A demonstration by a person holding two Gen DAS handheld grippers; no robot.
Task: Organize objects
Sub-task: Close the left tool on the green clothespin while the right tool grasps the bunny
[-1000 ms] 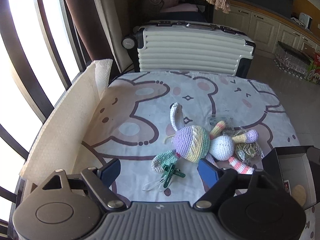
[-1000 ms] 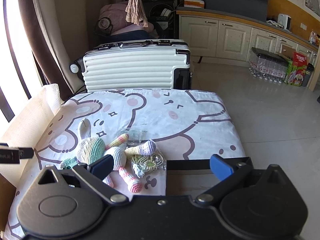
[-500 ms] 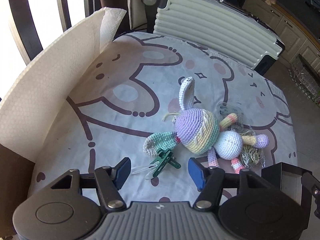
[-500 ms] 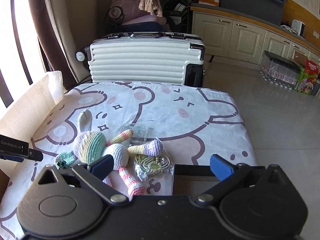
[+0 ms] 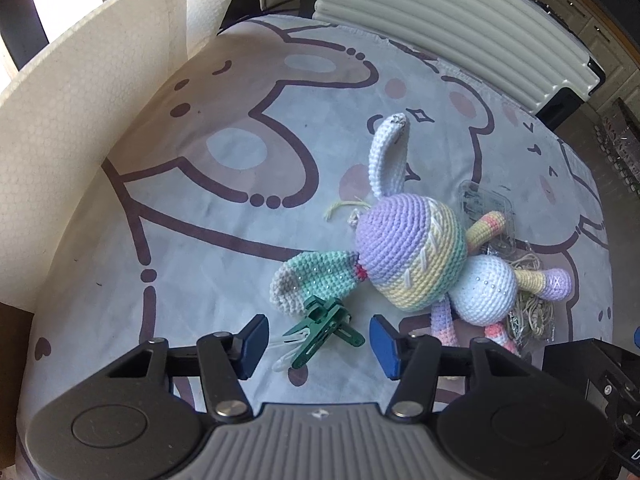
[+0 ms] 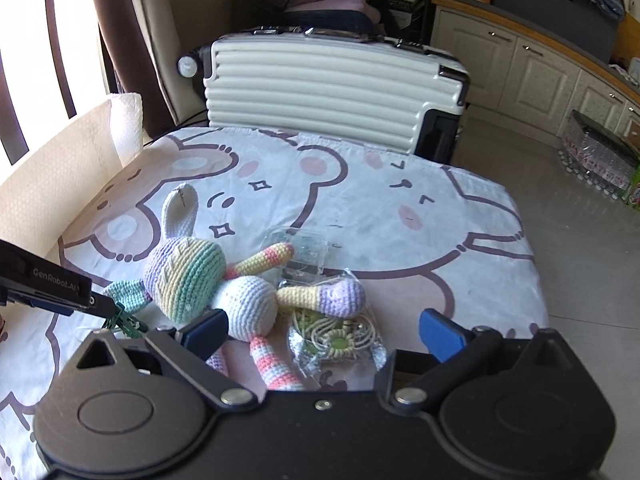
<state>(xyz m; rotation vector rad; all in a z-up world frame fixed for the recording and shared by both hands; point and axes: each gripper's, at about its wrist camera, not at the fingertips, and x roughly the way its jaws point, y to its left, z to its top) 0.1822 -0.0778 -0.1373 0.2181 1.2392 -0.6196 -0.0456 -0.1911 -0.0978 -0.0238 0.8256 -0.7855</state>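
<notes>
- a ribbed cream hard-shell suitcase point(image 6: 332, 92) stands upright at the far edge of the table.
- a pale cloth printed with brown-outlined cartoon bears point(image 5: 224, 216) covers the table; a cream honeycomb paper sheet point(image 5: 60, 128) stands curled along its left side.
- a pastel crocheted rabbit with a striped head and white body point(image 5: 412, 256) lies on its side in the middle of the cloth, one mint ear reaching toward the near edge.
- the right gripper point(image 6: 322, 332) hangs released and wide over the rabbit's legs, nothing between its blue pads.
- the left gripper point(image 5: 316, 340) points steeply down, jaws closing, pads not yet touching the clip between them.
- a clear bag of cream cord point(image 6: 336, 336) touches the rabbit's legs.
- a small dark green plastic clip point(image 5: 324, 330) lies just beside the mint ear tip.
</notes>
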